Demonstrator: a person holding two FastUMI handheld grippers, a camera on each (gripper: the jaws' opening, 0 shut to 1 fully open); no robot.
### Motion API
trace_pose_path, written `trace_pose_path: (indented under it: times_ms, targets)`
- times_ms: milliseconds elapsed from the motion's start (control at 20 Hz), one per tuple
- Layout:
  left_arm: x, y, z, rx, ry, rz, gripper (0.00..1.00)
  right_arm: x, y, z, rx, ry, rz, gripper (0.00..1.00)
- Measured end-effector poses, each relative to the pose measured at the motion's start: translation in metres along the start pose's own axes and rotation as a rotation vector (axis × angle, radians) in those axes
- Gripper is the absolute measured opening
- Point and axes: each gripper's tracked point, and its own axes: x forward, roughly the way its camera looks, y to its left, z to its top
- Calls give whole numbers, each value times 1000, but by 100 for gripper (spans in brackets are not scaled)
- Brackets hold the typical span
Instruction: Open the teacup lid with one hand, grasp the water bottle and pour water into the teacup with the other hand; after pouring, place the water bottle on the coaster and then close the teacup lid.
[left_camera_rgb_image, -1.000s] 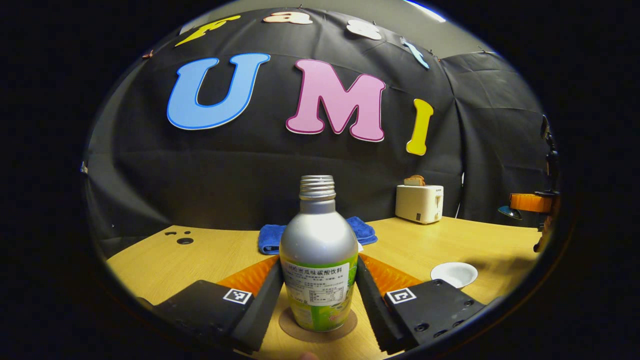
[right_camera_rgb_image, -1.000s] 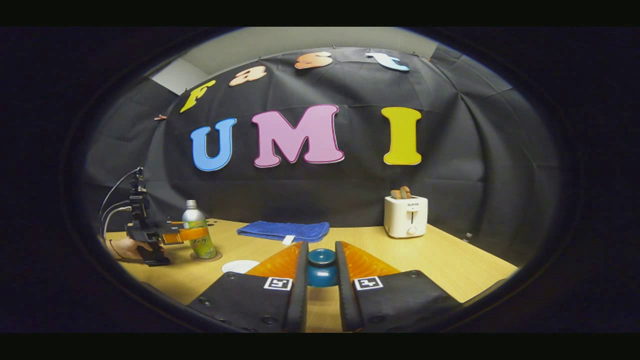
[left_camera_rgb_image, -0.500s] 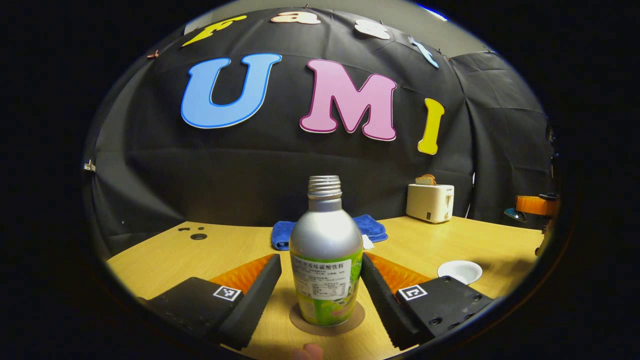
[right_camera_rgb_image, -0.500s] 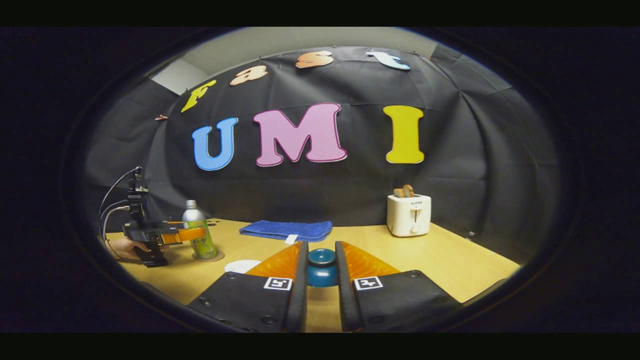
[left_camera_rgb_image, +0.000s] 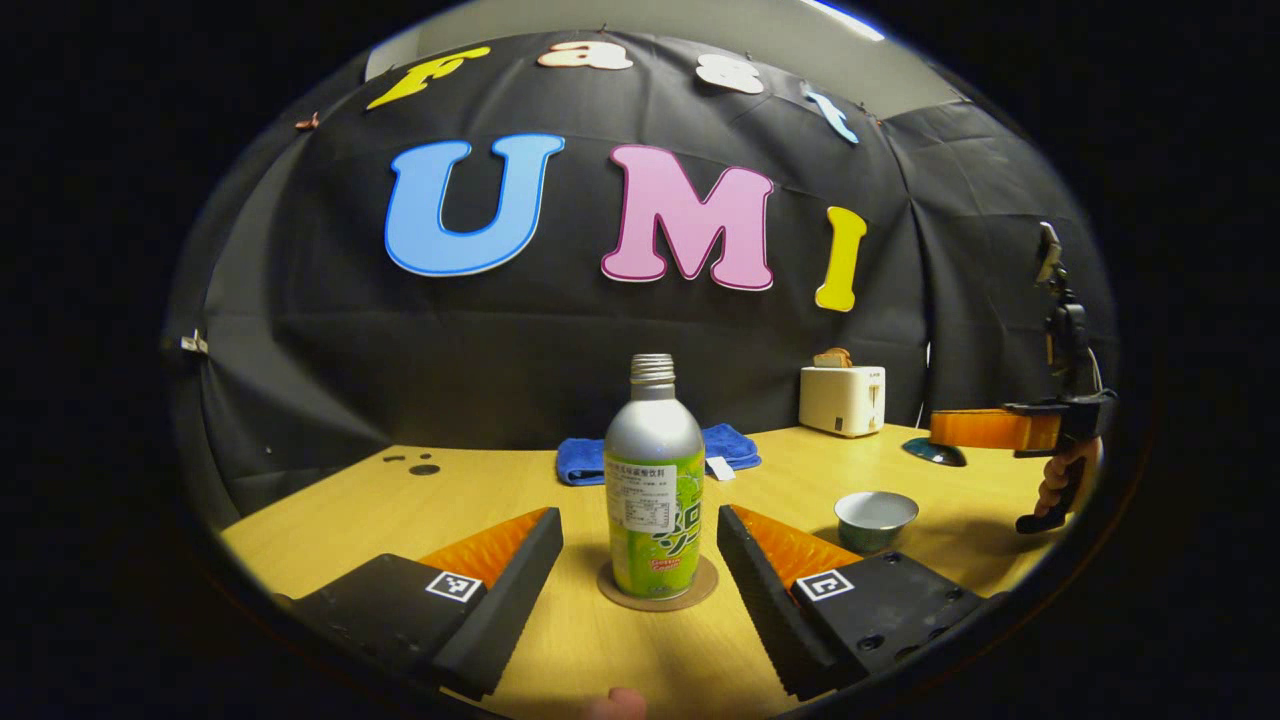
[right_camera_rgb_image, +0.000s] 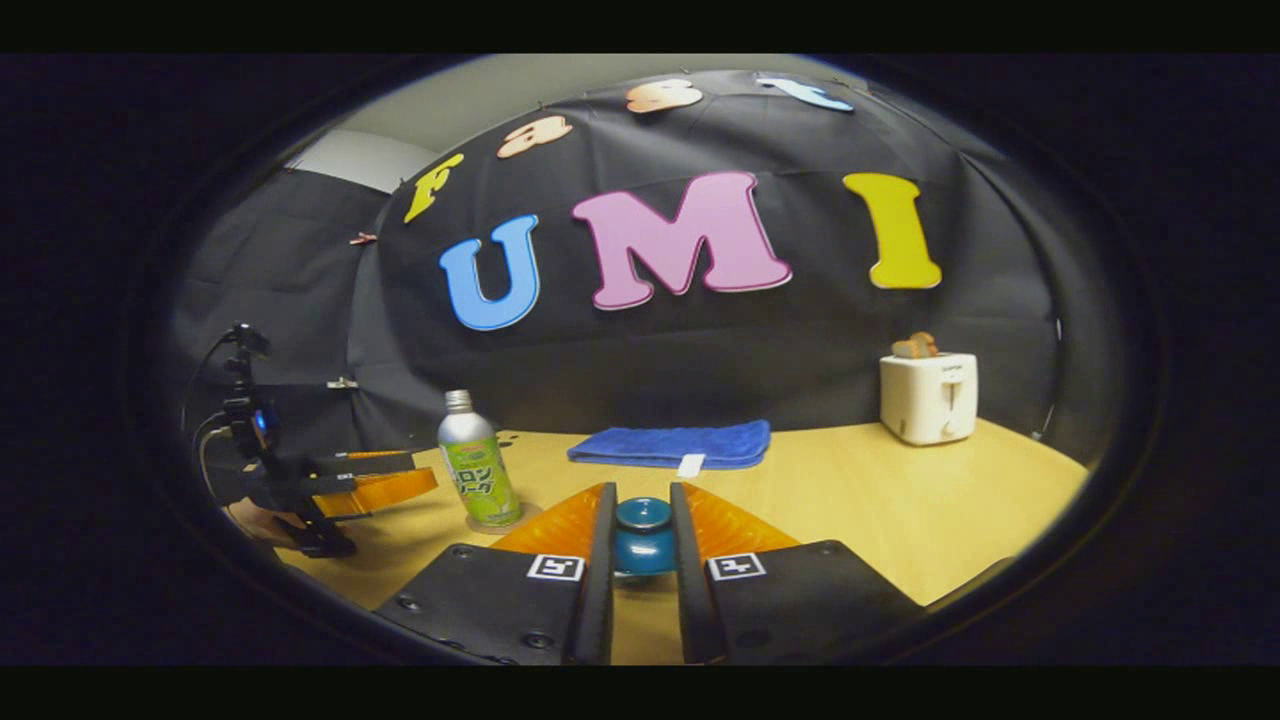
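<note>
On the cork coaster (left_camera_rgb_image: 657, 596) the water bottle (left_camera_rgb_image: 655, 505) is left by the spread left gripper (left_camera_rgb_image: 637, 560), so the lid (right_camera_rgb_image: 643, 535), pinched by the right gripper (right_camera_rgb_image: 640, 560), should be lowered squarely onto the teacup (left_camera_rgb_image: 875, 518).

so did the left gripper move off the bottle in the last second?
Yes. The left gripper has opened and backed away: the water bottle on its coaster now stands beyond the fingertips, smaller and free of both fingers.
</note>
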Motion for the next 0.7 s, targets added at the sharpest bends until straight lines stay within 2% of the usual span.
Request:
trace_pose_path:
  times_ms: [100, 200, 250, 300, 400, 500, 550, 600, 700]
  targets:
    - [-10, -2, 2, 9, -16, 4, 98, 9, 5, -11, -13, 41, 0, 35]
    - [-13, -7, -3, 1, -4, -7, 98, 18, 6, -18, -28, 68, -14, 26]
    - [-13, -6, -4, -2, 3, -10, 98, 22, 8, -23, -27, 84, -16, 30]
    - [-13, -4, -6, -10, 12, -10, 98, 26, 12, -27, -19, 94, -11, 26]
    - [-12, -5, -5, -39, 13, -22, 98, 30, 16, -34, -27, 112, -13, 26]
    - [-12, -4, -6, -40, 9, -30, 98, 30, 14, -37, -51, 122, -24, 30]
    - [-11, -7, -5, -33, 12, -41, 98, 30, 14, -38, -58, 123, -26, 26]
    - [-11, -9, -8, -35, 19, -51, 98, 30, 12, -38, -64, 122, -33, 30]
    - [-10, -10, -7, -35, 20, -58, 98, 32, 9, -38, -78, 123, -46, 30]
